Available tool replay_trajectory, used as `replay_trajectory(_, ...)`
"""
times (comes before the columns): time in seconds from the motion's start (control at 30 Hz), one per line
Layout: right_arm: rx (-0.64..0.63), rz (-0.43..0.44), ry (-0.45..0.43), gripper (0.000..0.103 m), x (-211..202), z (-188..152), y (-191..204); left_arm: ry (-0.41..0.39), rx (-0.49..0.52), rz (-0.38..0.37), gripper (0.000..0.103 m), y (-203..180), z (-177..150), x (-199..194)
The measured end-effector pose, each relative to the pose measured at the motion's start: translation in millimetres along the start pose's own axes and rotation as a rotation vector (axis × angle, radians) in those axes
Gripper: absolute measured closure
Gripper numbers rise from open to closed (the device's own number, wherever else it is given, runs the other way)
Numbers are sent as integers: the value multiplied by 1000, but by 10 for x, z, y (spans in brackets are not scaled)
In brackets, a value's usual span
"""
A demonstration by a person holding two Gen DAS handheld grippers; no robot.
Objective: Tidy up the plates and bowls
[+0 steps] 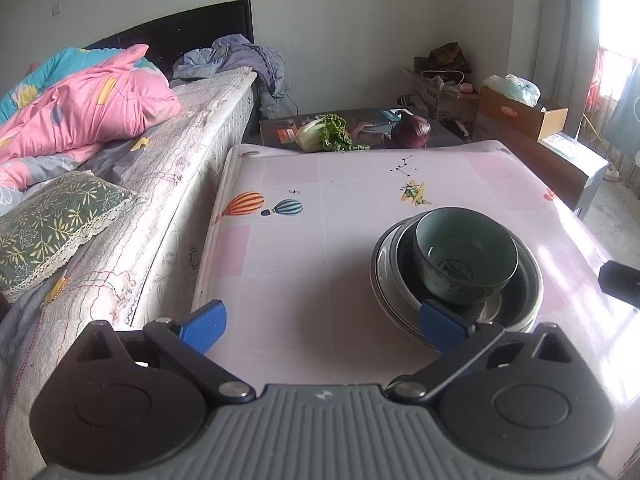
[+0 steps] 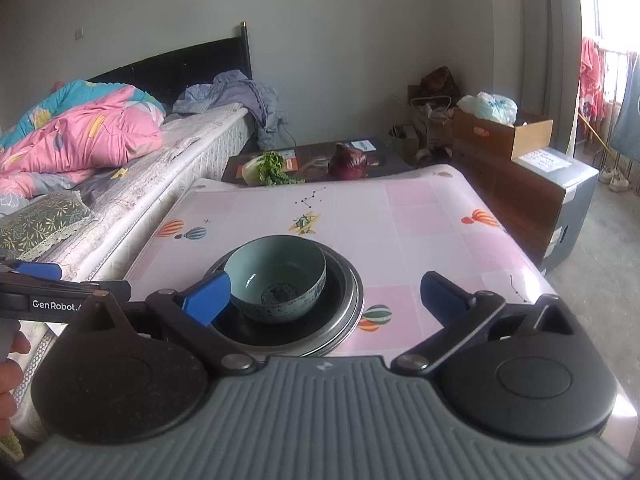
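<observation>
Standing on the pink table (image 2: 420, 216), the stack of plates (image 2: 352, 300) lies flat and carries the teal bowl (image 2: 280, 276), mouth upward. Left gripper (image 1: 322, 322) and right gripper (image 2: 326, 294) hover level, jaws spread wide, holding nothing.

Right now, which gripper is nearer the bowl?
Too close to call. The left gripper sits left of the bowl, its right finger overlapping the plates. The right gripper sits to the bowl's right, its left finger overlapping it. Both open.
</observation>
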State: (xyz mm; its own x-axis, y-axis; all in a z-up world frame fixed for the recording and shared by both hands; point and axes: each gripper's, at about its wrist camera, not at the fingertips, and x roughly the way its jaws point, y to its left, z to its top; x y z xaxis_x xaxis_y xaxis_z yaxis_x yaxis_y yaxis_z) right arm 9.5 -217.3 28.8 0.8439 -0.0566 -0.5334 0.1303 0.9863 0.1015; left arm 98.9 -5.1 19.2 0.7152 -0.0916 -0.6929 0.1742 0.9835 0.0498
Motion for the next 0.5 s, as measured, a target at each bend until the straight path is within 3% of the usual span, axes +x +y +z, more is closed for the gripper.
replay_trajectory(0.27,-42,32,101,1,287,-51,156,103,6,16,0,-66,-68,146)
replay_trajectory(0.5,-24,34,156,1,460,-102,155,125,24,6,0,-167,-78,166)
